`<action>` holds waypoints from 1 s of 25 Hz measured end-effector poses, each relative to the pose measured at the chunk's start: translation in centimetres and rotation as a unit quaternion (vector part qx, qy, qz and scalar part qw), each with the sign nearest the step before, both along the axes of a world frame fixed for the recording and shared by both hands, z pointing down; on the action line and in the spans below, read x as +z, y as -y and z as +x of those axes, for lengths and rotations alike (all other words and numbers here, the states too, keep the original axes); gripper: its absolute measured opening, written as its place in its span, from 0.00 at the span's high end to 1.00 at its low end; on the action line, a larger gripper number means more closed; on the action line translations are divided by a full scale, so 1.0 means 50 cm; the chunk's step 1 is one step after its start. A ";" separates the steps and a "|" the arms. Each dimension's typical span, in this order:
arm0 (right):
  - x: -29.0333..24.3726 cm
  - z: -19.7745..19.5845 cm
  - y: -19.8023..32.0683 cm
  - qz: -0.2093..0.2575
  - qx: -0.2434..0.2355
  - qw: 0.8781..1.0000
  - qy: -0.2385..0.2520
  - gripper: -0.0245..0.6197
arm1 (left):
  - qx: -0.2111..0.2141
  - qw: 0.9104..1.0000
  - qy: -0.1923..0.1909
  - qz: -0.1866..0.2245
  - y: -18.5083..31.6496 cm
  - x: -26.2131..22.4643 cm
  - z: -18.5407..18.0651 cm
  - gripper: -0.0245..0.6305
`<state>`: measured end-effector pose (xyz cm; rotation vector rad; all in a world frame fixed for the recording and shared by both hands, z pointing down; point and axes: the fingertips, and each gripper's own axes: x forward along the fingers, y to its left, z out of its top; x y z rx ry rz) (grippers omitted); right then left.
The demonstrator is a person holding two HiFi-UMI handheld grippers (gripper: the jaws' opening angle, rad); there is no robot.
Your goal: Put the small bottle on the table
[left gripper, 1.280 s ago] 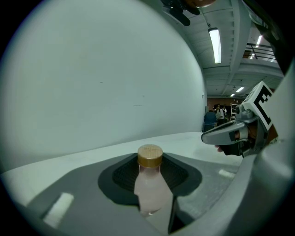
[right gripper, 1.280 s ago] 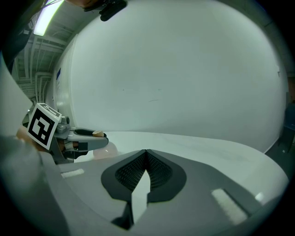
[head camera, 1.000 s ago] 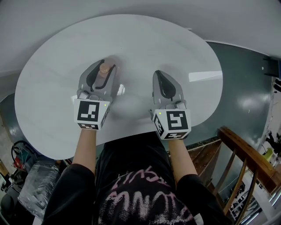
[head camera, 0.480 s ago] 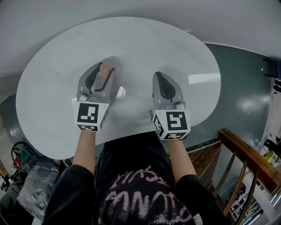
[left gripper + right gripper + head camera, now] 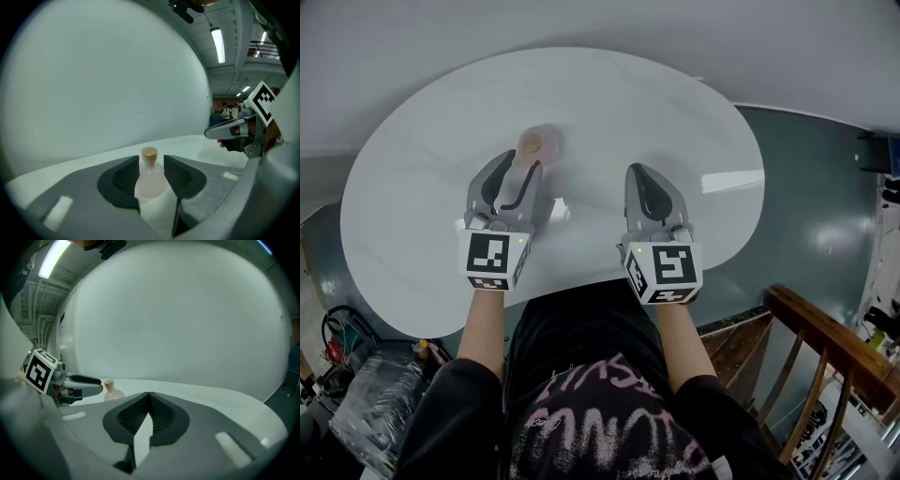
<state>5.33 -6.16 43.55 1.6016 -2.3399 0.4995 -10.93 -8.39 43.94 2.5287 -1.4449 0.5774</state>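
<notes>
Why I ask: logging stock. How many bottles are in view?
1. The small bottle stands on the table between the left gripper's open fingers. No other shows.

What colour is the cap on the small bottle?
Tan, like cork; the cap of the small bottle shows best in the left gripper view.

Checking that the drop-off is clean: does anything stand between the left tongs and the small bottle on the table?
Nothing visible does. The small bottle stands upright on the table, just ahead of the open left tongs; the right tongs are shut and off to one side.
</notes>
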 end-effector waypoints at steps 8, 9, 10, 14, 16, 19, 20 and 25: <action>-0.041 -0.026 -0.033 0.014 -0.008 1.000 0.002 0.95 | -0.016 1.000 -0.006 0.009 -0.042 -0.039 -0.024 0.72; -0.046 -0.029 -0.036 0.016 -0.008 1.000 0.002 0.95 | -0.016 1.000 -0.007 0.011 -0.046 -0.045 -0.024 0.72; -0.050 -0.032 -0.039 0.017 -0.008 1.000 0.003 0.95 | -0.017 1.000 -0.007 0.012 -0.050 -0.049 -0.025 0.73; -0.059 -0.048 -0.047 0.022 -0.010 1.000 0.005 0.95 | -0.017 1.000 -0.006 0.015 -0.060 -0.055 -0.031 0.76; -0.061 -0.049 -0.053 0.022 -0.010 1.000 0.007 0.95 | -0.017 1.000 -0.006 0.022 -0.065 -0.057 -0.030 0.79; -0.065 -0.043 -0.056 0.024 -0.009 1.000 0.009 0.95 | -0.019 1.000 -0.008 0.024 -0.067 -0.063 -0.024 0.83; -0.067 -0.042 -0.056 0.025 -0.009 1.000 0.010 0.95 | -0.018 1.000 -0.007 0.024 -0.067 -0.065 -0.023 0.85; -0.071 -0.041 -0.064 0.025 -0.008 1.000 0.012 0.95 | -0.010 1.000 -0.002 0.024 -0.073 -0.069 -0.016 0.93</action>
